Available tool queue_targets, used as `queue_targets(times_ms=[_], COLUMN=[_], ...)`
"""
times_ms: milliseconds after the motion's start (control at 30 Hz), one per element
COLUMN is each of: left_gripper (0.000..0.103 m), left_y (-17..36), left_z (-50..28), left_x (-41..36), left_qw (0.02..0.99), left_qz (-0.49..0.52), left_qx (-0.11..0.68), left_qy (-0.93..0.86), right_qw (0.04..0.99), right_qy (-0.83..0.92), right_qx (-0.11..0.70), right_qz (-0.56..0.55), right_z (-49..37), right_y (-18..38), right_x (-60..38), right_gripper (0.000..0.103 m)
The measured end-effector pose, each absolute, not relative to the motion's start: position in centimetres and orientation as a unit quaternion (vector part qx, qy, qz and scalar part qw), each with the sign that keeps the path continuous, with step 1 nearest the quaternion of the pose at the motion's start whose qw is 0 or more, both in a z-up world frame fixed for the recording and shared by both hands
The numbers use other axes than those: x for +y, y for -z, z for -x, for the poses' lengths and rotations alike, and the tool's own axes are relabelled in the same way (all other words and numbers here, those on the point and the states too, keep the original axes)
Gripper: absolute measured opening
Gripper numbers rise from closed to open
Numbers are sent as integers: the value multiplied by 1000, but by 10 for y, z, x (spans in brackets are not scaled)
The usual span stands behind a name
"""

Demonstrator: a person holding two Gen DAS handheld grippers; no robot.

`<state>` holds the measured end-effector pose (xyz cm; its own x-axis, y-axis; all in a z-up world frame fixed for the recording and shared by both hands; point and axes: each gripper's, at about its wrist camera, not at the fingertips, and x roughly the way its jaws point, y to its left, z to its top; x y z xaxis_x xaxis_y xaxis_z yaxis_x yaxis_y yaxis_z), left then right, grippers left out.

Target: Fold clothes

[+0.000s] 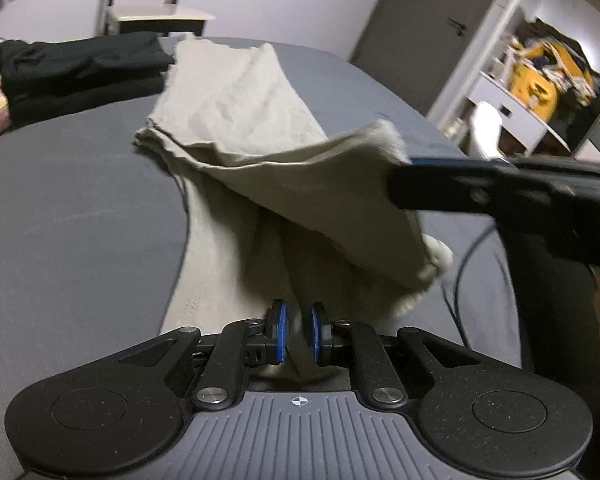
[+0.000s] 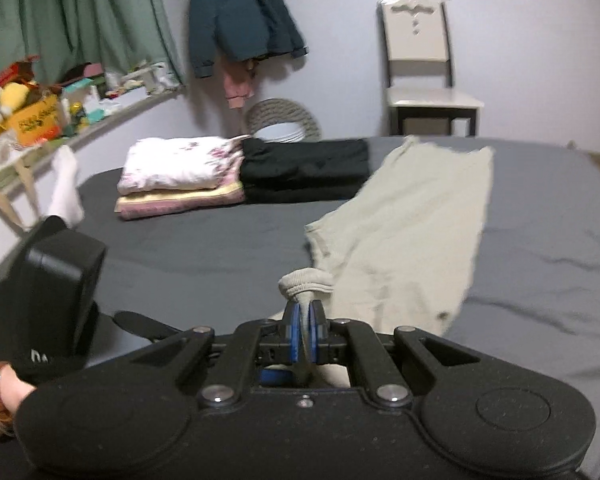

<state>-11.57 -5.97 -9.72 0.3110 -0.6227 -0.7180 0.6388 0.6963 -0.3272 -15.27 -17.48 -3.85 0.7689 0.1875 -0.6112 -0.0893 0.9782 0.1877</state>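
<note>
bedroom with pale walls, a chair (image 2: 420, 60) standing behind a bed (image 2: 188, 256) that is covered by a dark grey sheet. a pair of beige trousers (image 2: 412, 232) is lying lengthwise across the bed, its far end reaching toward the chair. folded piles are sitting beyond it: black clothes (image 2: 304, 168) beside a white and pink floral stack (image 2: 176, 180).

the right gripper (image 2: 305, 338) is pinching a bunched edge of the trousers between nearly closed blue pads. the left gripper (image 1: 298, 336) is holding another fold of the same cloth, its pads narrow with fabric running between them. in the left wrist view the right gripper is lifting one layer so that it is hanging in the air above the rest.

judging from this, the near end looks ready to be carried over toward the far end. the risks: the thick bunch could be slipping out of the right gripper if pulled hard; uneven lifting could be skewing the fold; dragging could be sliding the far end into the black clothes, which it is nearly touching.
</note>
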Motion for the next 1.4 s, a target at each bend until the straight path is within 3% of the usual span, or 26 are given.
queue_targets(times_ms=[200, 367, 700, 900, 967, 1100, 1267, 1400], left_gripper=[10, 11, 11, 11, 11, 11, 11, 11], left_y=[89, 68, 56, 65, 69, 76, 78, 80], left_z=[126, 123, 85, 85, 86, 89, 93, 93], left_x=[-50, -3, 68, 61, 52, 35, 34, 37], left_qw=[786, 737, 803, 792, 787, 781, 784, 785], left_qz=[-31, 26, 155, 156, 139, 106, 104, 115], left_qx=[452, 474, 449, 467, 477, 494, 498, 501], left_qy=[422, 481, 360, 360, 366, 366, 356, 346], right_qw=[924, 909, 900, 899, 897, 896, 904, 909], right_qy=[-117, -137, -155, -147, -143, -152, -143, -99], right_qx=[359, 387, 403, 412, 418, 416, 403, 395], right_qz=[-62, -74, -55, -16, 3, 14, -3, -84], right_z=[141, 135, 127, 126, 129, 137, 145, 125], right_y=[50, 67, 83, 94, 97, 94, 78, 61], right_x=[-154, -142, -119, -103, -99, -98, -107, -141], right_gripper=[6, 6, 6, 7, 9, 27, 29, 31])
